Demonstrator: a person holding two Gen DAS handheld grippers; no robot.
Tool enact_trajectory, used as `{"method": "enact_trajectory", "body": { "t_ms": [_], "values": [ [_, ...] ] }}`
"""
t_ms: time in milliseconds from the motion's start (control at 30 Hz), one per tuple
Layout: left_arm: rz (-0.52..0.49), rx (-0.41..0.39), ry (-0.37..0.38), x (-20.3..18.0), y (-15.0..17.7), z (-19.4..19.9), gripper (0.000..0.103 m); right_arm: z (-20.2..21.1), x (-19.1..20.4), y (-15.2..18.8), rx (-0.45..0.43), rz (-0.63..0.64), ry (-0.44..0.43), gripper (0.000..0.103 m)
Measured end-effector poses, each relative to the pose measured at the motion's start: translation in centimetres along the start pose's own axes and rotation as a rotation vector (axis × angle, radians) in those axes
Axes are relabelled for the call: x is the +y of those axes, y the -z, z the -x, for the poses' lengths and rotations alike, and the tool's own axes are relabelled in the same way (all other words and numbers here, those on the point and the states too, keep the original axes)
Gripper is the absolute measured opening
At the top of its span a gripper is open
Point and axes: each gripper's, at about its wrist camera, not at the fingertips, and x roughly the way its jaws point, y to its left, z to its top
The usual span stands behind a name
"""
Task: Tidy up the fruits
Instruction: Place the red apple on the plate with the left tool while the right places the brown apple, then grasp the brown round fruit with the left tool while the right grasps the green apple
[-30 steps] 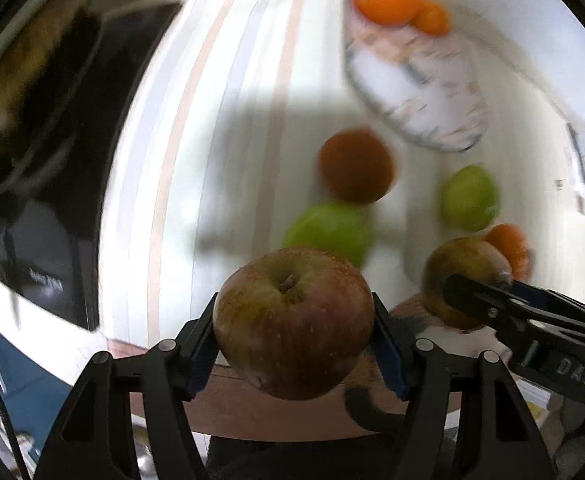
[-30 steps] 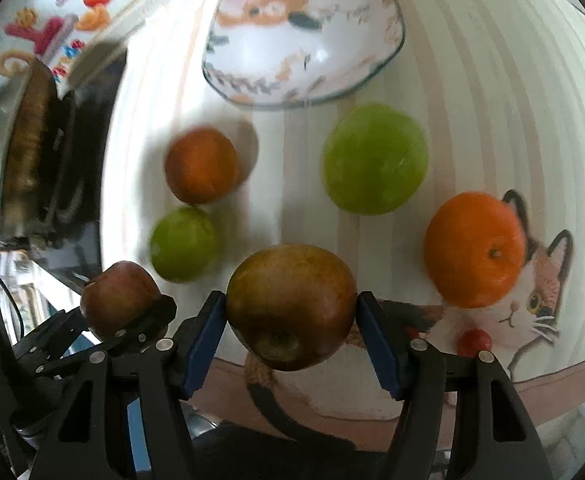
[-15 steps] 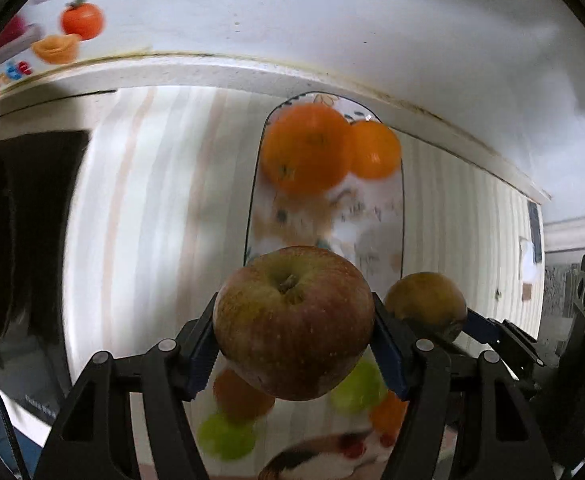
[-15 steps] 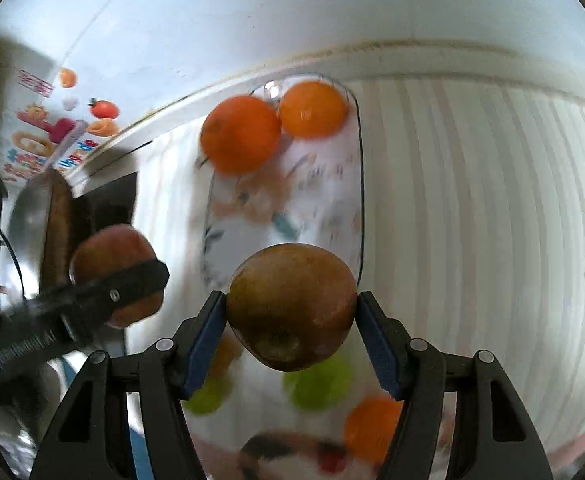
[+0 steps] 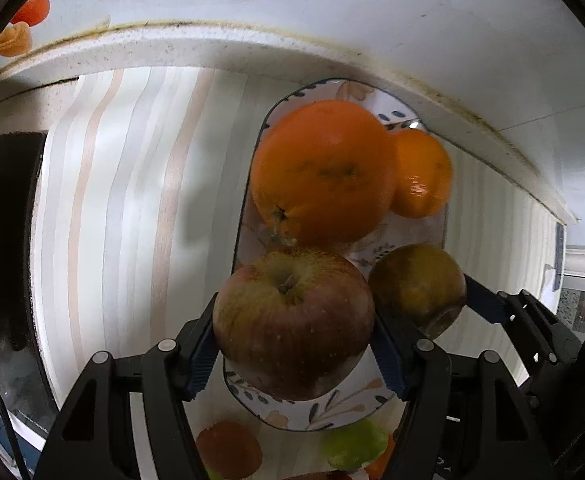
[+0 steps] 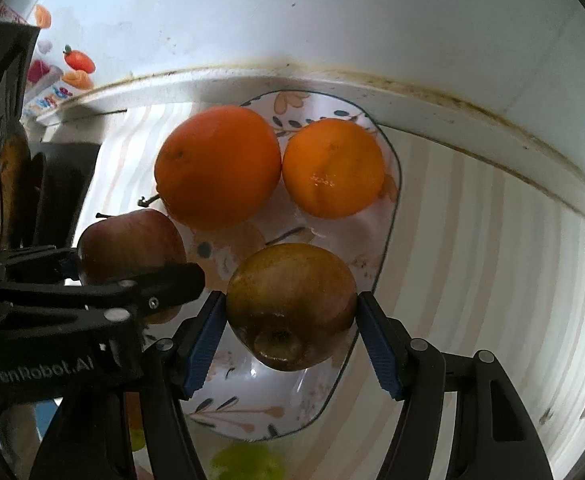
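Both claws hover above the plate (image 6: 388, 200): left claw (image 5: 292, 344) grasps a red apple (image 5: 292, 320), right claw (image 6: 292, 336) a brownish apple (image 6: 288, 304). Next: lower them beside the oranges (image 6: 216, 164), then release.

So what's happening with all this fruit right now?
A person is sorting fruit with two handheld tongs. The left tongs grip a reddish-green apple, and the right tongs grip a darker brownish apple. Both hang over the oval floral-patterned plate, which already holds two round oranges. A green fruit and another orange one lie on the striped mat nearer the camera.
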Motion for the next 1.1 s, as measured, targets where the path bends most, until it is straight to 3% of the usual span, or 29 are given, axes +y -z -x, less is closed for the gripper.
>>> {"method": "enact_trajectory", "body": {
  "t_ms": [133,233,300,367,433,633,800,1100],
  "values": [
    [0.034,0.017,-0.031,0.5,-0.1,-0.5,0.065,-0.8,-0.1,-0.1,0.042,0.014,-0.019,0.07],
    [0.026,-0.011,-0.028,0.9,0.1,0.4,0.07,0.0,-0.8,0.4,0.031,-0.027,-0.019,0.096],
    [0.016,-0.037,-0.023,0.9,0.2,1.4,0.072,0.7,-1.3,0.6,0.018,-0.064,-0.024,0.096],
    [0.003,-0.072,-0.034,0.8,0.3,2.7,0.083,1.6,-1.7,1.2,0.004,-0.102,-0.017,0.096],
    [-0.011,-0.1,-0.048,1.0,0.6,4.0,0.087,2.2,-1.9,1.6,0.004,-0.131,0.007,0.096],
    [-0.047,-0.161,-0.102,1.0,2.5,6.9,0.087,4.5,-1.5,3.7,-0.014,-0.216,0.056,0.096],
    [-0.081,-0.217,-0.168,1.0,6.0,8.8,0.087,6.2,0.0,5.7,-0.034,-0.237,0.095,0.096],
    [-0.114,-0.301,-0.216,1.5,11.8,11.6,0.087,11.5,2.0,10.2,-0.128,-0.248,0.139,0.096]
  ]
}}
